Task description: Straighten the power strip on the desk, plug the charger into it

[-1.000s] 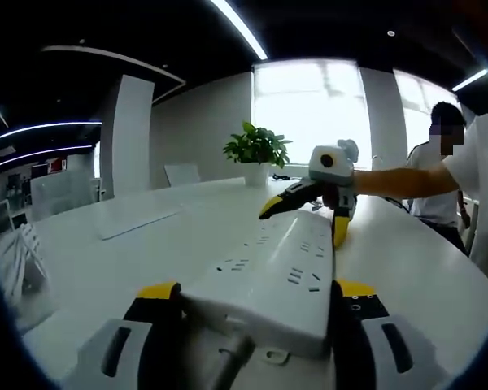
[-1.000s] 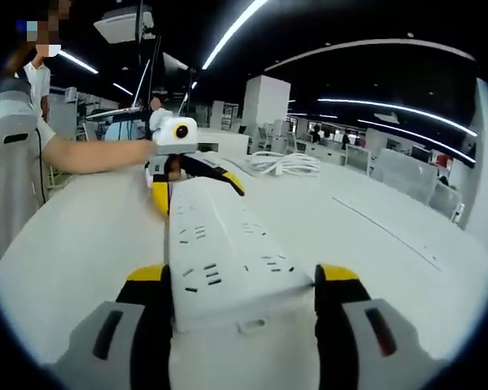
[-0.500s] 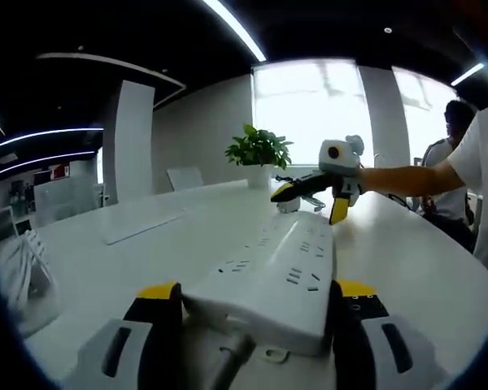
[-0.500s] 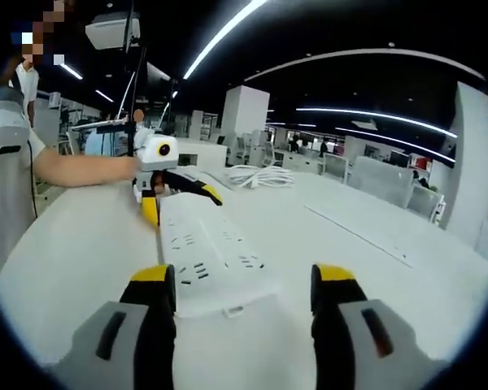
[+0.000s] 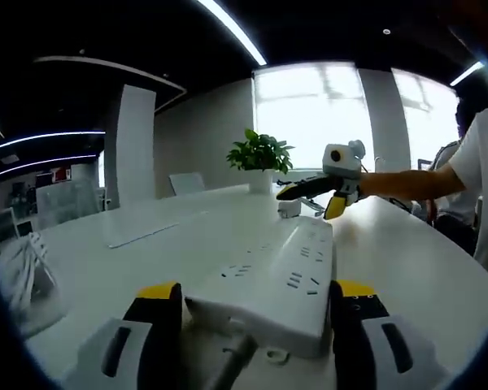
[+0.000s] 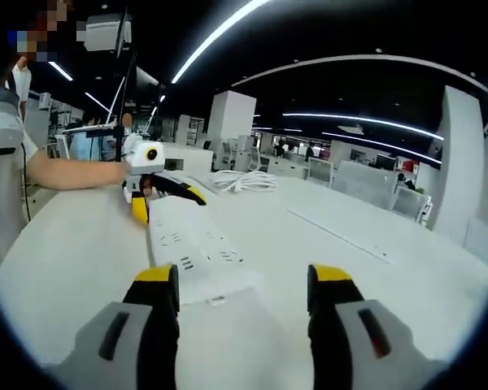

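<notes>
Two grippers are working the white power strip [image 5: 278, 272] on the table [image 6: 325, 244]: the left gripper [image 5: 256, 305] is gripping one end between its fingers, the right gripper [image 6: 237, 280] is hanging open just off the other end, and squaring it is best done by gentle pivoting

Window [image 5: 313, 110] glare; dim ceiling; fisheye-warped edges.

This is a large open-plan office, seen from a long white conference desk [image 5: 130, 252] that curves away through both views. The right gripper view shows rows of white workstations with low partitions [image 6: 366, 172] running back under a dark ceiling lined with long strip lights [image 6: 215, 36], with square white columns [image 6: 228, 122] between them. The left gripper view shows a tall bright window [image 5: 313, 110], a potted green plant [image 5: 261, 154] standing on the desk before it, a white office chair [image 5: 185, 184] at the far edge, and a person in a white short-sleeved shirt [image 5: 481, 162] beside the desk.
</notes>
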The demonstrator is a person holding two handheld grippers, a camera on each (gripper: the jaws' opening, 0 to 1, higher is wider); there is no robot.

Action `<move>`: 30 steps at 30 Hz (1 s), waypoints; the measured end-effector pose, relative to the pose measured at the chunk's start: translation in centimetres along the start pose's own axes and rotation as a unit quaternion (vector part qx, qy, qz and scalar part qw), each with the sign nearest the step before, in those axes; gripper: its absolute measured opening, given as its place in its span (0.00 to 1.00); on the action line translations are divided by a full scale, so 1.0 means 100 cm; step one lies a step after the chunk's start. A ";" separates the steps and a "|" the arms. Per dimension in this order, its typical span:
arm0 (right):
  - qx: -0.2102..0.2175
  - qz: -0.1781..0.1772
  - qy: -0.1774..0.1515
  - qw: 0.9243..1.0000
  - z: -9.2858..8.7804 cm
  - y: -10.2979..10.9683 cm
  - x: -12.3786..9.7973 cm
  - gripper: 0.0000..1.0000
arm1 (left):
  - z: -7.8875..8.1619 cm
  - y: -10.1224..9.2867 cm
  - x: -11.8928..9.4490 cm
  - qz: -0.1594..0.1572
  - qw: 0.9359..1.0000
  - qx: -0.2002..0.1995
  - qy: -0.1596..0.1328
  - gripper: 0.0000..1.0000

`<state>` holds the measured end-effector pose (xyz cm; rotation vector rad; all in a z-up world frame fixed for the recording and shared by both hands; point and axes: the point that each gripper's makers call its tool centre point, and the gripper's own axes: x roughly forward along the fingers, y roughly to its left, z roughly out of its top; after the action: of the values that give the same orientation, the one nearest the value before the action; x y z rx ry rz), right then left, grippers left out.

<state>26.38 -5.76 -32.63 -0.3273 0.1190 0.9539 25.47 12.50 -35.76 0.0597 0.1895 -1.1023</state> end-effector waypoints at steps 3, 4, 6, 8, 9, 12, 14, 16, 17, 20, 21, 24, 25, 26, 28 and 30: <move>0.009 -0.012 -0.007 1.000 0.003 -0.008 -0.008 0.62 | 0.004 0.004 0.000 0.002 1.000 -0.013 -0.012 0.76; 0.009 -0.018 -0.008 1.000 0.004 -0.010 -0.010 0.62 | 0.006 0.003 -0.001 0.000 1.000 -0.017 -0.017 0.76; 0.008 -0.029 -0.009 0.999 0.003 -0.015 -0.015 0.62 | 0.007 0.005 0.000 0.000 1.000 -0.019 -0.024 0.77; 0.008 -0.039 -0.009 0.999 0.002 -0.020 -0.020 0.62 | 0.010 0.006 0.000 -0.001 0.999 -0.022 -0.031 0.77; 0.008 -0.043 -0.010 0.999 0.001 -0.022 -0.022 0.62 | 0.011 0.006 0.000 -0.004 0.999 -0.024 -0.037 0.78; 0.010 -0.058 -0.013 0.998 -0.001 -0.030 -0.031 0.62 | 0.012 0.007 0.000 -0.005 0.999 -0.020 -0.040 0.79; 0.011 -0.065 -0.014 0.998 -0.002 -0.035 -0.035 0.62 | 0.010 0.006 0.001 -0.006 0.999 -0.015 -0.037 0.80; 0.013 -0.074 -0.013 0.997 -0.004 -0.040 -0.039 0.61 | 0.009 0.007 0.001 -0.005 0.999 -0.010 -0.032 0.80; 0.014 -0.076 -0.014 0.997 -0.004 -0.042 -0.040 0.61 | 0.008 0.007 0.002 -0.004 0.999 -0.009 -0.031 0.80; 0.019 -0.083 -0.013 0.996 -0.008 -0.049 -0.042 0.60 | 0.007 0.009 0.002 -0.001 1.000 -0.008 -0.030 0.79; 0.016 -0.087 -0.009 0.996 -0.009 -0.053 -0.043 0.60 | 0.007 0.009 0.001 0.000 1.000 -0.008 -0.030 0.79; 0.018 -0.098 -0.011 0.995 -0.010 -0.063 -0.045 0.59 | 0.007 0.010 0.001 0.003 1.000 -0.008 -0.029 0.78; 0.023 -0.102 -0.015 0.994 -0.010 -0.067 -0.046 0.57 | 0.006 0.010 0.001 0.004 1.000 -0.007 -0.028 0.78; 0.025 -0.106 -0.016 0.994 -0.010 -0.070 -0.046 0.56 | 0.006 0.011 0.001 0.005 1.000 -0.007 -0.027 0.77; 0.025 -0.111 -0.015 0.993 -0.012 -0.075 -0.046 0.55 | 0.006 0.011 0.001 0.005 1.000 -0.007 -0.026 0.77; 0.025 -0.114 -0.009 0.993 -0.016 -0.078 -0.044 0.55 | 0.006 0.011 0.001 0.006 1.000 -0.008 -0.026 0.76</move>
<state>30.29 -13.85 -31.34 -0.2797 0.0857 0.7265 26.52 12.80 -35.27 0.0183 0.1502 -1.0897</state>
